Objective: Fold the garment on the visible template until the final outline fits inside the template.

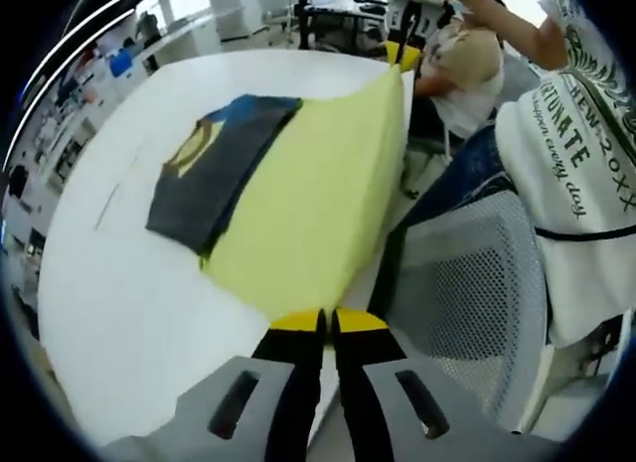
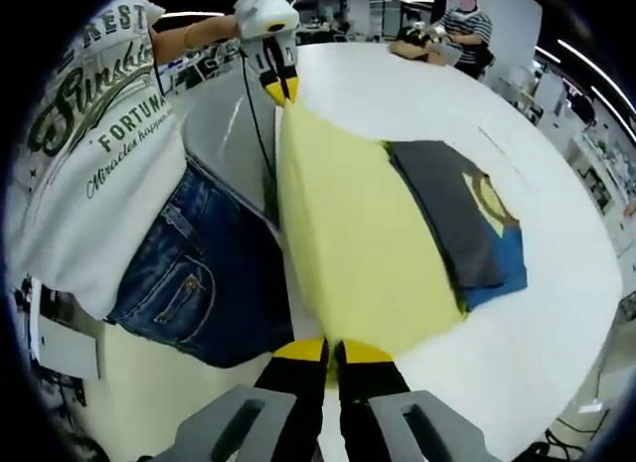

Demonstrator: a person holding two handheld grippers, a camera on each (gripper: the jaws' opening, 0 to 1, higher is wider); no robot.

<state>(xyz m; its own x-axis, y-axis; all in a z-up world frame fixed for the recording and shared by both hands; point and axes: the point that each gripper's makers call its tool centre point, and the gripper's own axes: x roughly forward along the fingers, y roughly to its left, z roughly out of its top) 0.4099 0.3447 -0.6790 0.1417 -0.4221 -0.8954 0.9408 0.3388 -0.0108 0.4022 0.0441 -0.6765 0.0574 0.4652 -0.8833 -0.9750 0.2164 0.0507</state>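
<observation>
A dark grey garment (image 1: pixel 214 174) (image 2: pixel 452 219) with a blue and yellow print lies folded on the white table (image 1: pixel 129 303) (image 2: pixel 537 343). A pale yellow sheet of fabric (image 1: pixel 318 204) (image 2: pixel 358 253) overlaps its near side and is held taut along the table's edge. My left gripper (image 1: pixel 329 323) is shut on one corner of the yellow sheet. My right gripper (image 2: pixel 331 351) is shut on the opposite corner. The right gripper (image 1: pixel 402 55) comes into the left gripper view at the sheet's far end, and the left gripper (image 2: pixel 278 84) into the right gripper view likewise.
A person in a white printed T-shirt (image 2: pixel 89 144) (image 1: pixel 576 154) and denim shorts (image 2: pixel 199 273) stands against the table's edge. A white mesh chair (image 1: pixel 477 283) is beside them. Thin lines (image 1: pixel 107 206) (image 2: pixel 507 149) mark the tabletop beyond the garment. Another person (image 2: pixel 467 30) sits at the far end.
</observation>
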